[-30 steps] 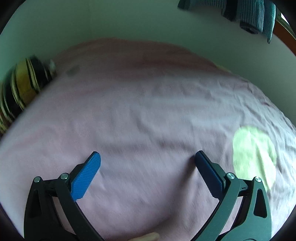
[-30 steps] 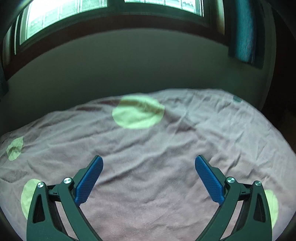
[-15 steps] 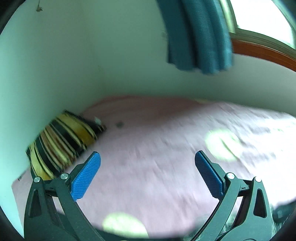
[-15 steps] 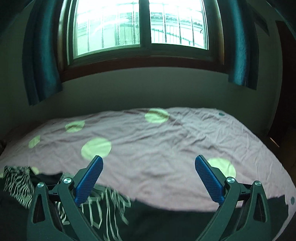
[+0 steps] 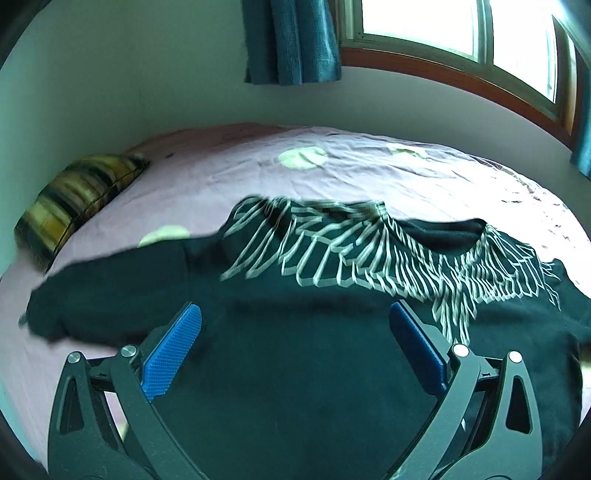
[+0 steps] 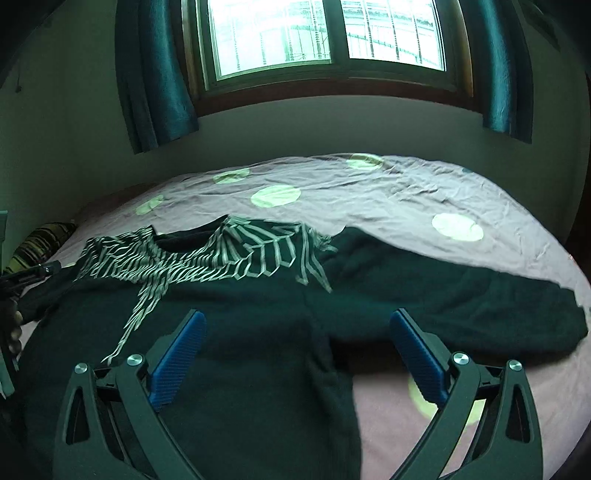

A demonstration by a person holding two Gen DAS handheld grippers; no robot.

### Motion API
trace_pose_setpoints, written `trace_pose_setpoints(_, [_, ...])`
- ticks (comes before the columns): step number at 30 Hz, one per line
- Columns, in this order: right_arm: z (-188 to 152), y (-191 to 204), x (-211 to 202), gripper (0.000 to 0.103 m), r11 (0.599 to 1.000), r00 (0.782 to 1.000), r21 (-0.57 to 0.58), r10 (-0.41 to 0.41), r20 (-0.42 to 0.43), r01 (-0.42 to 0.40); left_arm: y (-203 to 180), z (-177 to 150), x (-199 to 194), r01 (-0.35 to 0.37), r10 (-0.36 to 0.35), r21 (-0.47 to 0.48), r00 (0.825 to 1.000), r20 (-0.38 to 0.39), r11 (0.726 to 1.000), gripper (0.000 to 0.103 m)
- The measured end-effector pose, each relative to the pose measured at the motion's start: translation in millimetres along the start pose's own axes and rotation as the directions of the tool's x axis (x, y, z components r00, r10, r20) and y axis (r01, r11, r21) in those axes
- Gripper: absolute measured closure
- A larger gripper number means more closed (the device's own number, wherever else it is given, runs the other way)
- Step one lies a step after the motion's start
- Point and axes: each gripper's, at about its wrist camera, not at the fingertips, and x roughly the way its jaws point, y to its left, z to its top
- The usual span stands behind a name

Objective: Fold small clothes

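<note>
Sweater: a black sweater [image 5: 303,354] with a pale feather-like line pattern across the chest lies spread flat on the bed, neckline toward the window wall, both sleeves stretched out sideways.
Left gripper: the left gripper [image 5: 295,332] hangs over the sweater's body with its blue fingers [image 5: 173,350] spread wide, nothing between them.
Right gripper: the right gripper [image 6: 297,338] is also released, jaws wide apart and empty, above the seam where the right sleeve [image 6: 461,306] leaves the body.
Garment edges: the left sleeve [image 5: 107,291] runs out toward the pillow side; the right sleeve cuff ends near the bed's right edge (its outline is slightly blurred).
Bed: the mauve bedsheet [image 6: 369,192] with pale green dots [image 6: 275,195] shows a wide wrinkled stretch between the neckline and the wall.
Bed limits: the far edge meets the wall under the window [image 6: 325,33]; the left edge meets a side wall.
Pillow: a yellow and black striped pillow [image 5: 77,195] sits in the far left corner, well apart from the sweater.
Curtains: teal curtains [image 6: 155,74] hang on both sides of the window, clear of the bed.
Writing: no readable label or brand shows on the garment.
</note>
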Motion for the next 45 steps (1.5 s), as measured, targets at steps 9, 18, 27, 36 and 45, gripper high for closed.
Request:
trace_pose_setpoints(9, [-25.7,6.8,0.9,0.004,0.998,0.996,0.061,0.020,-0.093,-0.014,-3.8,-38.7,-37.6,0.001,-0.002,0.042,1.000,0.013,0.999,0.002])
trace_pose_setpoints(18, [-33.8,12.7,2.2,0.004,0.998,0.992,0.056,0.009,-0.124,-0.002,-0.6,-49.6,-46.1,0.002,-0.002,0.032,1.000,0.010,0.999,0.002])
trace_pose_setpoints(27, [-36.4,16.7,5.3,0.004,0.999,0.990,0.041,0.015,-0.141,-0.009,-5.7,-57.1,-44.2,0.001,0.000,0.044,1.000,-0.012,0.999,0.002])
trace_pose_setpoints(36, [-37.4,20.7,7.2,0.004,1.000,0.990,0.029,0.013,-0.141,-0.009,-14.9,-56.7,-58.8,-0.069,0.063,0.079,0.995,0.073,0.994,0.002])
trace_pose_setpoints(45, [-40.2,22.4,8.2,0.004,1.000,0.990,0.025,0.015,-0.140,-0.012,-11.0,-59.1,-59.1,0.011,-0.014,0.040,0.998,0.063,0.999,0.002])
